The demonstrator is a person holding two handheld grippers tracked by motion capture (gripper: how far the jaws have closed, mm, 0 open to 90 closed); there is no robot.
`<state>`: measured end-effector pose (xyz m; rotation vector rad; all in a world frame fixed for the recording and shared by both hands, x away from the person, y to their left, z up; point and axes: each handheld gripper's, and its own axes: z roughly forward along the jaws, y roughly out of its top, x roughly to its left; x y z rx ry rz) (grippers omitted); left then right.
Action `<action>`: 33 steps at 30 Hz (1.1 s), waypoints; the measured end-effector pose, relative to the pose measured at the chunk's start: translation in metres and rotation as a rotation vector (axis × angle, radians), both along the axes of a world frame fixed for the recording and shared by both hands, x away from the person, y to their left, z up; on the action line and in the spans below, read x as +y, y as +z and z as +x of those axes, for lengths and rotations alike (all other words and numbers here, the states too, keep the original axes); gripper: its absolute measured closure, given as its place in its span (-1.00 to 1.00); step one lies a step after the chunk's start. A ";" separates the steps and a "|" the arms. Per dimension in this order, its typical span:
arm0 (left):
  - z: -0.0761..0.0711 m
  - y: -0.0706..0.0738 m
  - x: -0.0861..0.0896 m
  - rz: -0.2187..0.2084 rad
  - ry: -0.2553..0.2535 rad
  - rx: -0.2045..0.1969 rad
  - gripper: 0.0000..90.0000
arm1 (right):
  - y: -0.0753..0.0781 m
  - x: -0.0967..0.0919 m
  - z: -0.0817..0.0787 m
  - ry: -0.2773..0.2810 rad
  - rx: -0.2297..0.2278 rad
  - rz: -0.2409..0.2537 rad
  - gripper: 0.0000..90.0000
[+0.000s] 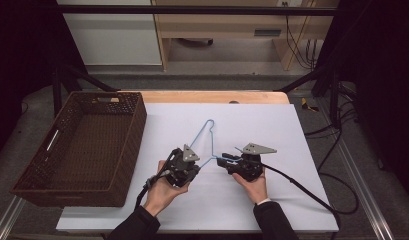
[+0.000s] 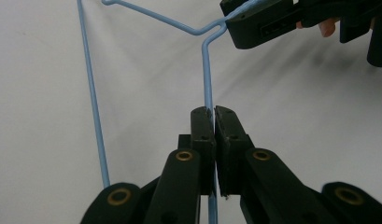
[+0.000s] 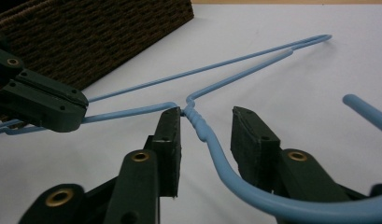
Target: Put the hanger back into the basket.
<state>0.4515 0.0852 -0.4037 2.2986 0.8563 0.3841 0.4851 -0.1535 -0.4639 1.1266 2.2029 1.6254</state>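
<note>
Pinning the blue wire hanger [image 1: 204, 142] flat on the counter [image 1: 272, 200], we keep the left gripper [image 2: 214, 114] clenched on one shoulder wire so it cannot slide. Our right gripper [image 3: 205, 128] straddles the twisted neck, jaws not yet pressing it, ready to grip the hook end. A wicker basket [image 1: 117, 145] waits at left.

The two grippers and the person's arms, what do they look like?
Both the left gripper and right gripper are black, each topped by a grey three-cornered plate, with brass-ringed pivots and flat black jaws. A black cable trails from the right one. Sleeves are dark.
</note>
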 end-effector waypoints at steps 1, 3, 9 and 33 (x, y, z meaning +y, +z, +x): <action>0.000 -0.001 0.000 -0.002 0.000 0.004 0.94 | 0.000 0.000 0.000 0.002 -0.002 0.003 0.55; 0.000 -0.001 0.000 0.005 0.000 0.008 0.94 | 0.000 0.000 0.000 0.004 -0.007 0.010 0.59; 0.000 -0.008 -0.003 0.016 0.001 0.012 0.94 | 0.001 0.000 -0.001 0.028 -0.010 0.029 0.80; 0.003 -0.016 -0.008 0.033 0.003 -0.012 0.42 | 0.002 0.002 -0.004 0.033 0.007 0.037 0.90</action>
